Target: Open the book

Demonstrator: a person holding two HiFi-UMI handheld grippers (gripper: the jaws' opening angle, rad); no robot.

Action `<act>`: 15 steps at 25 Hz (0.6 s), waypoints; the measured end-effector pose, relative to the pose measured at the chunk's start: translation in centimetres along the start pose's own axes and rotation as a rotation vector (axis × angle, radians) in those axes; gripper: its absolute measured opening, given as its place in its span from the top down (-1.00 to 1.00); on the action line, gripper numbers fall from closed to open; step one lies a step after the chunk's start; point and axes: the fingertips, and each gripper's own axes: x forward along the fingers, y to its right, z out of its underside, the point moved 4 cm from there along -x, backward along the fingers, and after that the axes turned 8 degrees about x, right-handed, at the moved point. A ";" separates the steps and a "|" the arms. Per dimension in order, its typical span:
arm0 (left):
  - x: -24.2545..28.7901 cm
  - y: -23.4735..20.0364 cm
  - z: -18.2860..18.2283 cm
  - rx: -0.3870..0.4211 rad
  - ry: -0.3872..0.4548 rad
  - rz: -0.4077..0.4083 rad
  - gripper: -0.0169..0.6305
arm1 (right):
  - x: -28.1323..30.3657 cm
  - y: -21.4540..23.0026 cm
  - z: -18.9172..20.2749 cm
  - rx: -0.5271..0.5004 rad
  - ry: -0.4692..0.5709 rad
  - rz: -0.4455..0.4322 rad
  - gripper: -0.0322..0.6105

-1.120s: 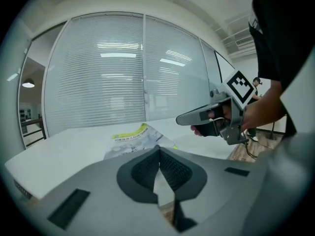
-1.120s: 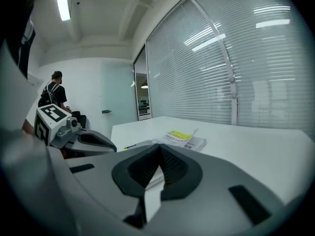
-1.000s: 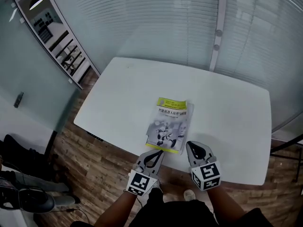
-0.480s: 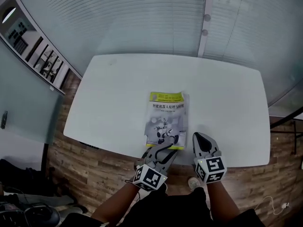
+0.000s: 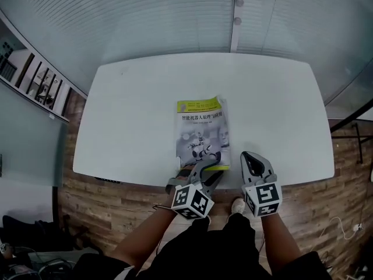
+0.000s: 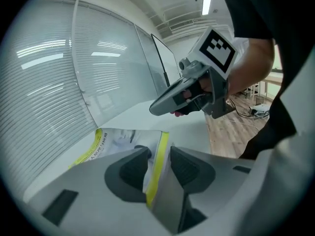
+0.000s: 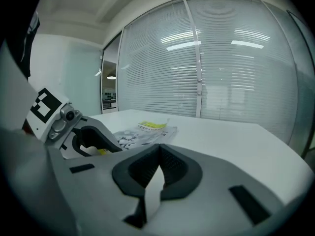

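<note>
The book (image 5: 201,134) lies closed and flat on the white counter (image 5: 134,109), cover up, with a yellow-green band across its far end and another along its near end. It sits close to the counter's near edge, about midway along it. The left gripper (image 5: 207,171) is at that near end. In the left gripper view its jaws stand spread and have just been opening, with the yellow-banded edge of the book (image 6: 118,139) running up between the two dark pads (image 6: 129,168), neither of which presses on it. The right gripper (image 5: 249,157) rests just beside the book's near right corner, apart from it, over bare counter. In the right gripper view its jaws are pressed together at the tips with nothing between them, and the book (image 7: 147,132) shows ahead and to the left. The same gripper (image 6: 155,107) also appears in the left gripper view, held in a hand above the counter. Around the counter is a wooden floor (image 5: 116,203), and behind it a glass wall with blinds (image 5: 175,16).
</note>
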 end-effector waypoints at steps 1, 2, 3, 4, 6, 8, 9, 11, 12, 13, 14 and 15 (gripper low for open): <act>0.1 0.0 0.1 0.007 -0.011 0.006 0.46 | 0.0 0.0 0.1 0.008 -0.002 0.000 0.88; 0.3 -0.1 0.1 0.008 -0.022 0.013 0.46 | 0.1 -0.1 0.2 0.014 -0.007 -0.004 0.88; 0.5 -0.1 0.1 0.004 -0.033 0.020 0.46 | 0.1 0.0 0.3 0.015 -0.013 -0.012 0.88; 0.7 0.0 0.0 -0.001 -0.042 0.026 0.46 | 0.1 0.0 0.3 0.014 -0.018 -0.021 0.88; 0.9 0.1 0.0 0.002 -0.065 0.035 0.47 | 0.3 0.0 0.3 0.014 -0.019 -0.046 0.88; 1.1 0.2 0.3 0.029 -0.094 0.044 0.48 | 1.0 -0.1 0.5 0.027 -0.022 -0.078 0.88; 1.2 0.3 0.3 0.046 -0.108 0.052 0.52 | 1.3 -0.2 0.5 0.031 -0.024 -0.096 0.88; 1.4 0.4 0.4 0.061 -0.127 0.076 0.55 | 1.5 -0.5 0.6 0.011 -0.032 -0.132 0.88; 1.5 0.5 0.4 0.058 -0.133 0.087 0.55 | 1.5 -0.7 0.5 -0.010 -0.033 -0.148 0.88; 1.5 0.5 0.4 0.055 -0.138 0.099 0.56 | 1.6 -0.8 0.4 -0.029 -0.031 -0.161 0.88; 1.5 0.5 0.4 0.055 -0.142 0.109 0.56 | 1.6 -0.8 0.3 -0.038 -0.027 -0.170 0.88; 1.6 0.5 0.5 0.056 -0.147 0.120 0.57 | 1.6 -0.8 0.1 -0.037 -0.022 -0.176 0.88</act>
